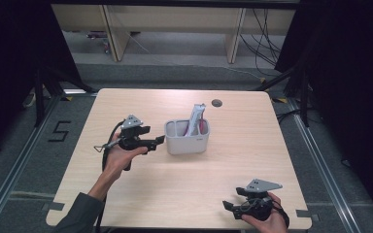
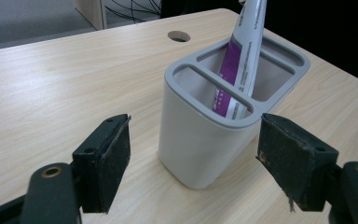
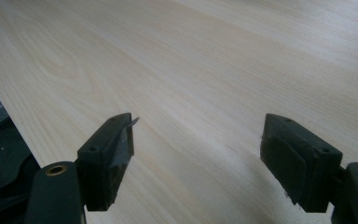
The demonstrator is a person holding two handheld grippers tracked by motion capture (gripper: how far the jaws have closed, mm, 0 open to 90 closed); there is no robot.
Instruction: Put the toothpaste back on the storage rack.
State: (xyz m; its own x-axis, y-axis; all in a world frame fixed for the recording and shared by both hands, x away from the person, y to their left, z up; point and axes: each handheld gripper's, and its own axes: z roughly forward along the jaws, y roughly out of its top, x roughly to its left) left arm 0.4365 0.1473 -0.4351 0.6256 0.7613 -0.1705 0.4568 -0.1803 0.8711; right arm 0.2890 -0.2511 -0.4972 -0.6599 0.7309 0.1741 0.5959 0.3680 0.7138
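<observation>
A grey compartmented holder [image 1: 187, 138] stands upright at the table's middle. A white and purple tube [image 1: 194, 120] leans in its middle slot, top end up. My left gripper [image 1: 159, 141] hovers just left of the holder, pointing at it, jaws open. In the left gripper view the holder [image 2: 191, 140] sits ahead between the two pads without touching them, and the tube [image 2: 242, 56] rises from it. My right gripper [image 1: 227, 204] rests near the front right edge, open, with bare wood between its jaws [image 3: 196, 144].
The light wooden table [image 1: 141, 189] has a round cable hole [image 1: 216, 103] behind the holder. Dark floor, metal rails and trailing cables surround the table. A wooden bench frame [image 1: 116, 34] stands farther back.
</observation>
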